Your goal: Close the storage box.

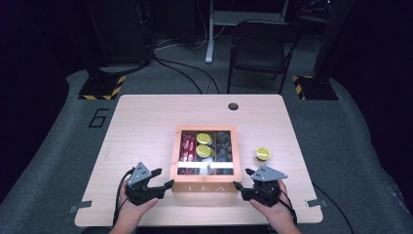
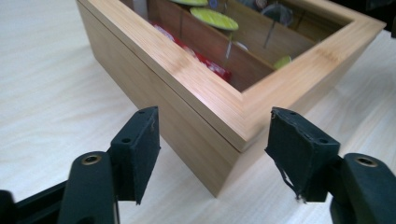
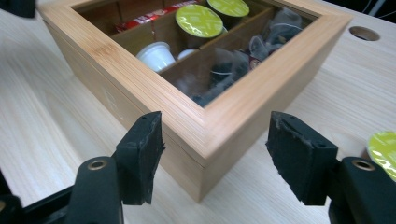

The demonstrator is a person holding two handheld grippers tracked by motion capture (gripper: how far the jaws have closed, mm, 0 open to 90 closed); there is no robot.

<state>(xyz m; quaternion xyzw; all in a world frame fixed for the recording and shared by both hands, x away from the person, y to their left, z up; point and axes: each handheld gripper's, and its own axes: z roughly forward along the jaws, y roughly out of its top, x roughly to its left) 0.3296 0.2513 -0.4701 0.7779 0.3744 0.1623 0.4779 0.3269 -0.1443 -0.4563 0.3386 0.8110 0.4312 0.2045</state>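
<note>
Bamboo tea box (image 1: 205, 184) lower centre of bench (image 1: 146, 117) | left claw (image 1: 163, 185) and right claw (image 1: 239, 186) both wide, astride its front corners, not gripping | risk: uneven squeeze skews box, claws slip off corners.

Tea box (image 1: 205, 186) light bamboo; capsules (image 1: 203, 139) lime-green-lidded; packets (image 1: 188, 147) red; tools (image 1: 161, 185) black; table (image 1: 141, 122) pale woodgrain.

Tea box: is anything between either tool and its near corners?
Nothing visible. The left tool and right tool each stand open astride a near corner of the tea box, pads apart from the wood. The loose green-lidded capsule sits off to the right.
</note>
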